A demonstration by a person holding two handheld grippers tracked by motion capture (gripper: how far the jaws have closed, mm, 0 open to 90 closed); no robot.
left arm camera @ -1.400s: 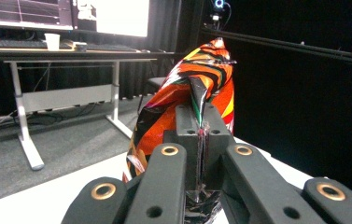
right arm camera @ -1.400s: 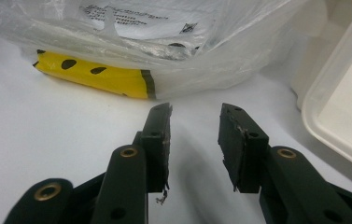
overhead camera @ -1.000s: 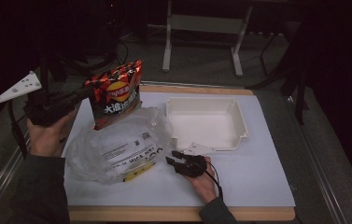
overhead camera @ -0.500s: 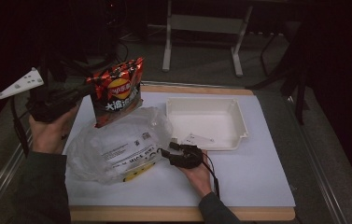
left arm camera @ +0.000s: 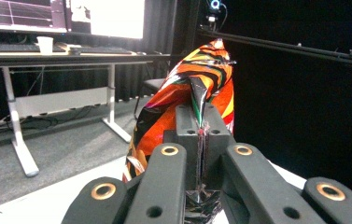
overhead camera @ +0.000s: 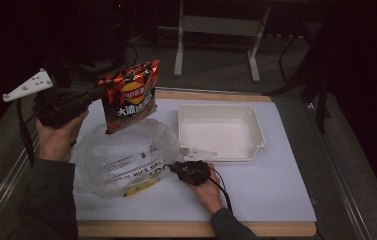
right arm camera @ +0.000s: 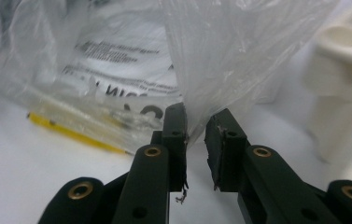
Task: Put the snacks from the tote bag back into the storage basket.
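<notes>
A red and orange chip bag point(overhead camera: 128, 100) hangs upright above a crumpled clear plastic bag point(overhead camera: 121, 157) on the white table top. My left gripper point(overhead camera: 101, 95) is shut on the chip bag's point(left arm camera: 183, 93) sealed edge, its pads point(left arm camera: 188, 135) pressed flat together on the foil. My right gripper point(overhead camera: 173, 167) lies low at the plastic bag's right edge. Its jaws have just been closing, and a fold of the clear film point(right arm camera: 220, 56) reaches down between them. A gap still shows between the right gripper's point(right arm camera: 196, 128) pads.
A white empty tray point(overhead camera: 221, 110) stands right of the plastic bag, close to my right hand, and its corner point(right arm camera: 346, 51) appears in the right gripper view. Inside the plastic bag lies a yellow strip point(overhead camera: 138, 187). Desk legs stand on the floor beyond the table.
My right gripper has slid a little left and away from me, up to the plastic bag's edge. The left gripper with the chip bag has stayed almost in place.
</notes>
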